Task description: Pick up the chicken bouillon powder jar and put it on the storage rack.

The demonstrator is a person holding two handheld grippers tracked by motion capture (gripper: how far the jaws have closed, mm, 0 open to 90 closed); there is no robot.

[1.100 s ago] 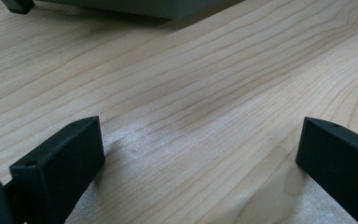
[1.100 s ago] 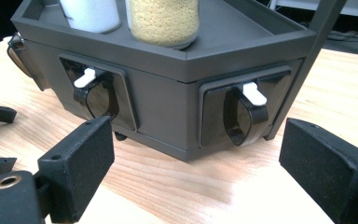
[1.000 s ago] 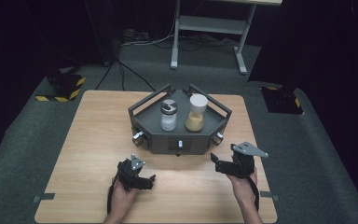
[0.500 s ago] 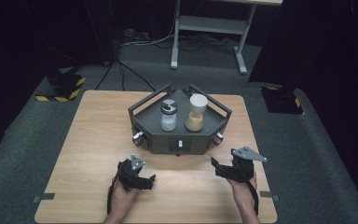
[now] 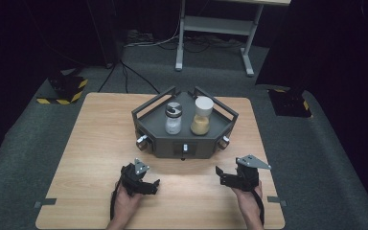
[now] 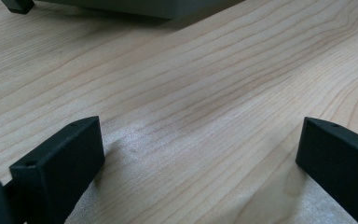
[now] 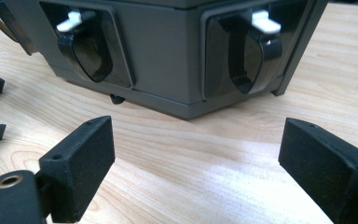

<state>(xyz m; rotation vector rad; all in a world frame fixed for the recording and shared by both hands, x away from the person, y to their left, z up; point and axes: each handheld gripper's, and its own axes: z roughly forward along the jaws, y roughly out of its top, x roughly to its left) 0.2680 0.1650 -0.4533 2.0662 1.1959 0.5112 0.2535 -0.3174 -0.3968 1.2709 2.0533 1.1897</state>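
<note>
Resting low near the tabletop's (image 5: pixel 76 143) front edge, left gripper (image 5: pixel 146 186) and right gripper (image 5: pixel 226 178) both gaping wide, gripping nothing, angling inward toward the grey rack (image 5: pixel 184 143) sitting mid-table near the far edge.

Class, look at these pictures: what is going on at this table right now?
A person sits at a wooden table with a claw in each hand. The left claw and right claw both rest low near the front edge, jaws open and empty. Ahead of them stands a grey rack bearing two jars: a clear jar and a jar of tan powder. Neither jar is touched.
</note>
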